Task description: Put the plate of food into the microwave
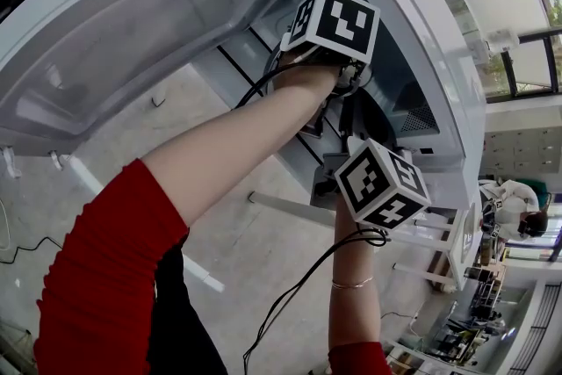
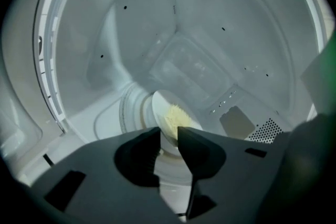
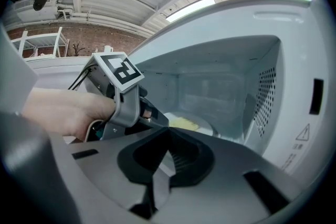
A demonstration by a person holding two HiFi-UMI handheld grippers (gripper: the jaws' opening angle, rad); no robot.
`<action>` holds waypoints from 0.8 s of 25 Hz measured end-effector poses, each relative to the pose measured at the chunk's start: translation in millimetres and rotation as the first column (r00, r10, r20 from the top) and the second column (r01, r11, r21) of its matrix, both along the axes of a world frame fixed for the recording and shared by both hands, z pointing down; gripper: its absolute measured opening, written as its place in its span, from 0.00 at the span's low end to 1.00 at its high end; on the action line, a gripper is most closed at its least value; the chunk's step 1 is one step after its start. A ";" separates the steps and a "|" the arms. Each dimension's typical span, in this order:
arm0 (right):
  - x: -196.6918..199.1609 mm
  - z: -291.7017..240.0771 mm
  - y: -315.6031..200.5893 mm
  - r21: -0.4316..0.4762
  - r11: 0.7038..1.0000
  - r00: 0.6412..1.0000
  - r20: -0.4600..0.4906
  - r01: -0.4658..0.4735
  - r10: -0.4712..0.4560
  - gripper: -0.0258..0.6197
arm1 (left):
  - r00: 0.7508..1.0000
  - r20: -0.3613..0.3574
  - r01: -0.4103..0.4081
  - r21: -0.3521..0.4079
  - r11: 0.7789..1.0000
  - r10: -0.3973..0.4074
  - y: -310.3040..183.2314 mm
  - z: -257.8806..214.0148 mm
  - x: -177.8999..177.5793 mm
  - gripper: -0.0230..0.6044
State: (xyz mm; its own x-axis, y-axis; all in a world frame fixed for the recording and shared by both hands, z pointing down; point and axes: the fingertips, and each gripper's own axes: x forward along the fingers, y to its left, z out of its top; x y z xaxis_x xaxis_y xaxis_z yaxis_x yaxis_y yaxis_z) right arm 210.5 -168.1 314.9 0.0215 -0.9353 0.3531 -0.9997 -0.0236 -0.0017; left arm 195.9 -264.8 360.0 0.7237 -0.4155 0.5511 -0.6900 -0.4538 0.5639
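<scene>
Right, status. Far left, the flat white microwave door (image 1: 132, 39) stands open: one door, one white box-shaped microwave (image 3: 294, 60).

The left gripper (image 2: 169, 134) is reached deep into the cavity with its jaws parted by a narrow gap. The near rim of the white round plate (image 2: 160, 105) sits in that gap, but the pads don't look pressed on it, so I read it as released. The plate is down inside the microwave on the round turntable (image 2: 128, 107), with a heap of yellow crumbly food (image 2: 176, 117) on top. One plate, one heap.

The right gripper (image 3: 168, 134) hangs just outside the opening, jaw tips together, nothing between them. Two grippers, two black-and-white marker cubes (image 1: 334, 18) — one each.

Step in hand, my read: let go and clear out. To do it well:
- Keep the left jaws wide enough to clear the rim on both sides.
- Back out straight along the line the gripper points — no lift or twist that could catch the rim and drag the plate off centre.
- Hold the right gripper out of the doorway until the left is clear. The door is not yet shut.
</scene>
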 end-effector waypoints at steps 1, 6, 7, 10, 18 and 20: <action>0.3 0.3 0.2 -0.001 1.000 1.000 0.001 0.000 0.000 0.06 | 1.000 0.017 -0.007 0.020 1.000 0.007 -0.4 0.3 -0.6 0.21; 1.8 1.4 0.0 -0.004 1.000 1.000 -0.004 0.000 0.000 0.06 | 0.996 0.087 -0.032 0.097 0.995 0.024 -2.1 1.9 -3.6 0.23; 2.1 1.9 -0.1 -0.005 1.000 1.000 -0.005 -0.001 0.001 0.06 | 0.995 0.096 -0.037 0.104 0.994 0.027 -2.2 2.3 -3.8 0.23; 3.2 2.6 -0.3 -0.006 1.000 1.000 -0.005 -0.002 0.002 0.06 | 0.992 0.121 -0.056 0.123 0.991 0.041 -1.7 2.7 -3.4 0.24; 3.6 2.7 -2.1 -0.008 1.000 1.000 -0.009 0.005 -0.005 0.06 | 0.969 0.231 -0.132 0.190 0.973 0.087 -1.1 4.3 -6.0 0.28; 3.9 2.4 -3.3 -0.009 1.000 1.000 -0.010 0.007 -0.007 0.06 | 0.959 0.268 -0.153 0.215 0.964 0.093 -2.1 4.1 -7.0 0.32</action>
